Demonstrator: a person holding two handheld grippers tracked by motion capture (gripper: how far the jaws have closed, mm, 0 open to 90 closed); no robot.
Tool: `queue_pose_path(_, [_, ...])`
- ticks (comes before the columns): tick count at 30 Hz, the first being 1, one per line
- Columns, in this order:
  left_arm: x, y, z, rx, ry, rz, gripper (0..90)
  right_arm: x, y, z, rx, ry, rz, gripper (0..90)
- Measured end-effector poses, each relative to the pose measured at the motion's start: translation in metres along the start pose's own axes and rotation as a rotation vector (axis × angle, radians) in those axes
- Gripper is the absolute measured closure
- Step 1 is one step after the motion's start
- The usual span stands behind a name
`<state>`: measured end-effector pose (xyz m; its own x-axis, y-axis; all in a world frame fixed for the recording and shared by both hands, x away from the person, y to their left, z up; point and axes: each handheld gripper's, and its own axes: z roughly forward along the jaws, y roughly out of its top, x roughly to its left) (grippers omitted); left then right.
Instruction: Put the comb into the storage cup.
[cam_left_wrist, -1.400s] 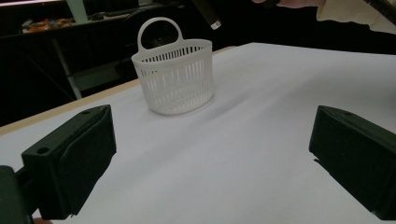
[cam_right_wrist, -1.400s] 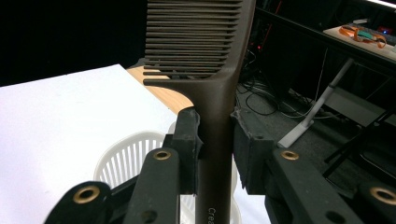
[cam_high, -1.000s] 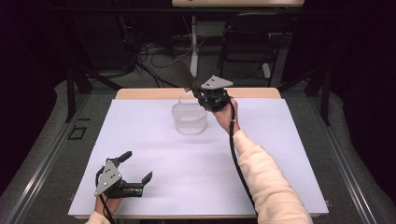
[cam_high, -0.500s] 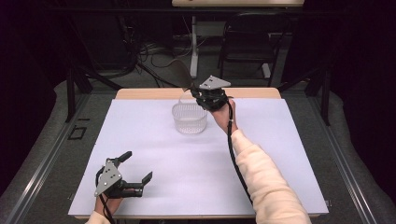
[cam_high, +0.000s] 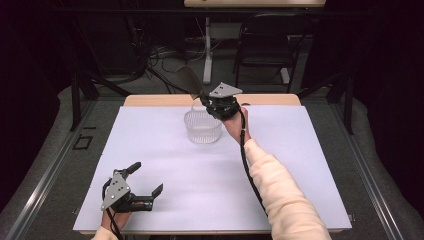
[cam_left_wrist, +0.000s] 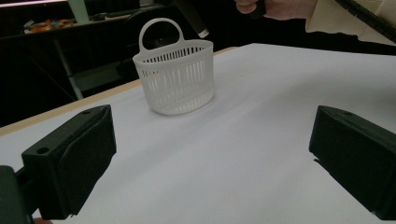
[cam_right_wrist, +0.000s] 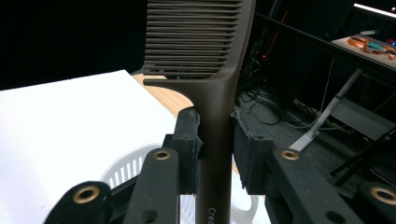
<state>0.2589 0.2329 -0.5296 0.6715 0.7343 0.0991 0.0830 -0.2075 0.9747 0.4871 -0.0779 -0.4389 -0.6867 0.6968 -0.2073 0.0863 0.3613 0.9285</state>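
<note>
no visible change between frames

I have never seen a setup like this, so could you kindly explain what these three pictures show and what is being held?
A person works at a table covered by a white sheet, holding a two-jaw tool in each hand. The high view looks down from above; the other two views come from cameras riding on each tool. The left gripper rests near the front edge, jaws open and empty. The right gripper is shut on a dark brown plastic comb, raised beside a white slotted plastic basket with a loop handle.
</note>
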Motion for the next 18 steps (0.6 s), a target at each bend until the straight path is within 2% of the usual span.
queue_pose_path(18, [-0.0001,0.0003,-0.0006,-0.004,0.003,-0.001,0.6,0.0049,-0.0048,0.0095,0.012,0.024,-0.014,72.4])
